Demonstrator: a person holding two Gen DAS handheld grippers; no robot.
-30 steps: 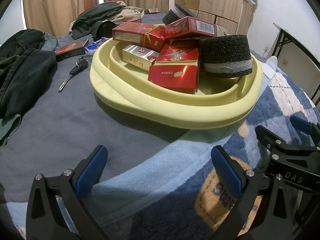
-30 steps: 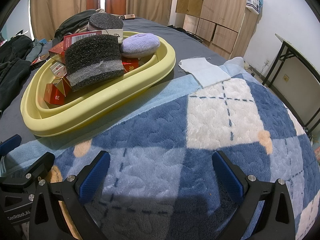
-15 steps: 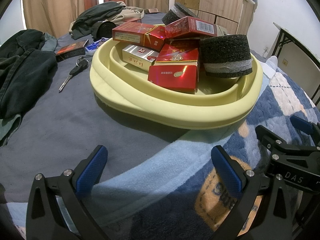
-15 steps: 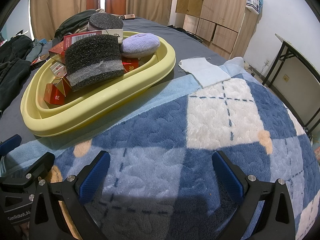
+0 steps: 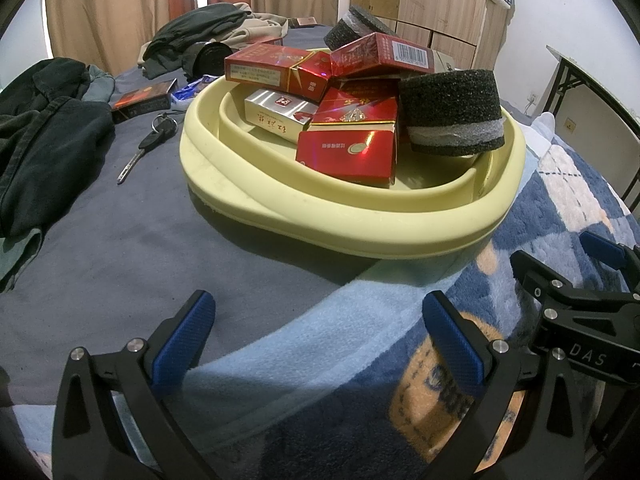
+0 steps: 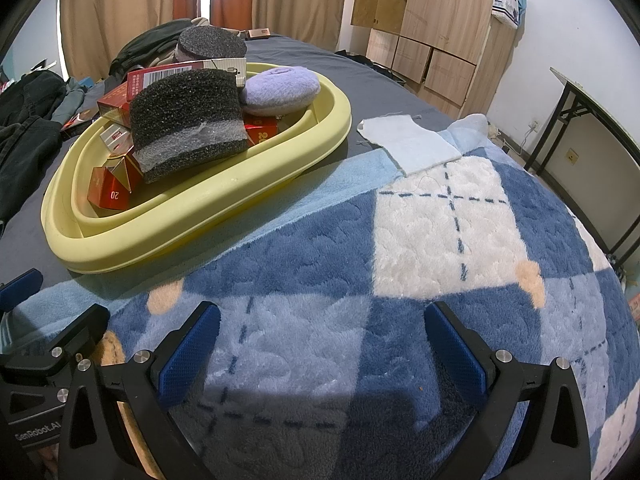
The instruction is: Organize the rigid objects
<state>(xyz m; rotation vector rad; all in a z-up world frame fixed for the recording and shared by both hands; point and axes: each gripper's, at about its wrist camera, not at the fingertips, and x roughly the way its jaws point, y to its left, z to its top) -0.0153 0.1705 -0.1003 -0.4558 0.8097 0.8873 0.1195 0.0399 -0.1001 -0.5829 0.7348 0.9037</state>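
A pale yellow tray (image 5: 280, 216) (image 6: 208, 204) sits on the bed, piled with several red cigarette boxes (image 5: 348, 156), a silver box (image 5: 276, 114), two black foam blocks (image 5: 452, 114) (image 6: 188, 120) and a lilac pad (image 6: 280, 90). My left gripper (image 5: 320, 320) hovers open over the bedding just in front of the tray, nothing between its fingers. My right gripper (image 6: 320, 328) stands open over the checked blanket, to the right of the tray, also holding nothing.
A key (image 5: 146, 144), a dark box (image 5: 142, 98) and dark clothes (image 5: 44, 132) lie left of the tray on the grey sheet. A light blue cloth (image 6: 408, 142) lies right of it. Wooden cabinets (image 6: 436, 24) and a folding table (image 6: 600, 120) stand beyond the bed.
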